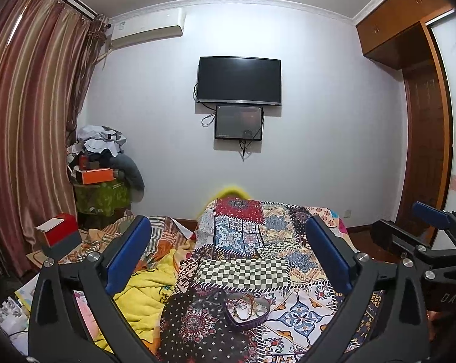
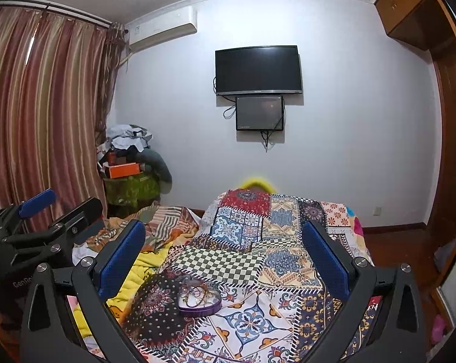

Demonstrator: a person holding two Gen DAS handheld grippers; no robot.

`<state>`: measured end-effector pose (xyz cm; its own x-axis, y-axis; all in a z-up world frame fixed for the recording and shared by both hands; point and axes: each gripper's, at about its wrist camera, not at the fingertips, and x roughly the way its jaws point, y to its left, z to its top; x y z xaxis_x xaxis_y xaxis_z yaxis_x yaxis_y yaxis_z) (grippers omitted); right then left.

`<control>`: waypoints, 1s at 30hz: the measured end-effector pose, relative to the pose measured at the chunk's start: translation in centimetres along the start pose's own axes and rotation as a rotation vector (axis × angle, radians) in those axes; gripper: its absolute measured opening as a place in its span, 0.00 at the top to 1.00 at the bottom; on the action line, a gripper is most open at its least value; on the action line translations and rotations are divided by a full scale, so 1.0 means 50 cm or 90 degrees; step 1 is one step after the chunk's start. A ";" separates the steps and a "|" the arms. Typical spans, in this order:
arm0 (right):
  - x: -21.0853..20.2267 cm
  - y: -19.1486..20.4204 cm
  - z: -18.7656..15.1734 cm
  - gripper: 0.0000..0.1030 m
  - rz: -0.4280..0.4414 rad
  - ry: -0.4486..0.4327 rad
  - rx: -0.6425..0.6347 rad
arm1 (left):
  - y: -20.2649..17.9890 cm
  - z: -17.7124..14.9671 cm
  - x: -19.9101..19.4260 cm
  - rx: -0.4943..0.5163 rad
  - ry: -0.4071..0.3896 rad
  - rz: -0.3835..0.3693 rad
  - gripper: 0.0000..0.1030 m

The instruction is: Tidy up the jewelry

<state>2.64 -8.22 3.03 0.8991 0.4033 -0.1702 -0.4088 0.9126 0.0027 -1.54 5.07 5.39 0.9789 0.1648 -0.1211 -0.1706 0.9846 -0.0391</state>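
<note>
Nearest us, our left gripper point(image 1: 228, 254) and right gripper point(image 2: 224, 251) both hang with fingers spread wide, grasping nothing. Just beyond them a purple heart-shaped tin point(image 2: 200, 299) sits lidless on the patchwork quilt point(image 2: 258, 272), white inside, holding a tangle of gold and beaded jewelry point(image 1: 248, 305).

A: Illumination status?
B: Even, cool indoor light; the wall point(image 1: 318, 121) is bright. The television point(image 1: 239, 79) casts a soft shadow.
A: Optical defects?
B: Strong fisheye bending; dark vignetted corners. The curtain point(image 2: 46, 115) shows glare streaks.
</note>
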 end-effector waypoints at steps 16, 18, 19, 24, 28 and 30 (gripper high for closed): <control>0.007 -0.011 -0.004 0.00 -0.003 0.018 0.005 | -0.007 -0.015 0.018 0.003 0.018 -0.004 0.01; 0.006 -0.012 -0.004 0.00 -0.003 0.020 0.006 | -0.006 -0.013 0.021 0.002 0.020 -0.003 0.01; 0.007 -0.013 -0.004 0.00 -0.003 0.021 0.007 | -0.006 -0.013 0.022 0.002 0.021 -0.002 0.01; 0.007 -0.018 -0.005 0.00 -0.004 0.023 0.010 | -0.005 -0.018 0.028 -0.001 0.025 0.000 0.01; 0.012 -0.020 -0.006 0.00 -0.003 0.028 0.013 | -0.002 -0.022 0.030 -0.002 0.028 -0.001 0.01; 0.012 -0.021 -0.005 0.00 -0.004 0.028 0.012 | -0.001 -0.022 0.031 -0.004 0.029 -0.003 0.01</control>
<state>3.57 -8.95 2.68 0.8937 0.3944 -0.2142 -0.3996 0.9165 0.0201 -0.12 5.20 4.10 0.9734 0.1574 -0.1666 -0.1671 0.9849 -0.0459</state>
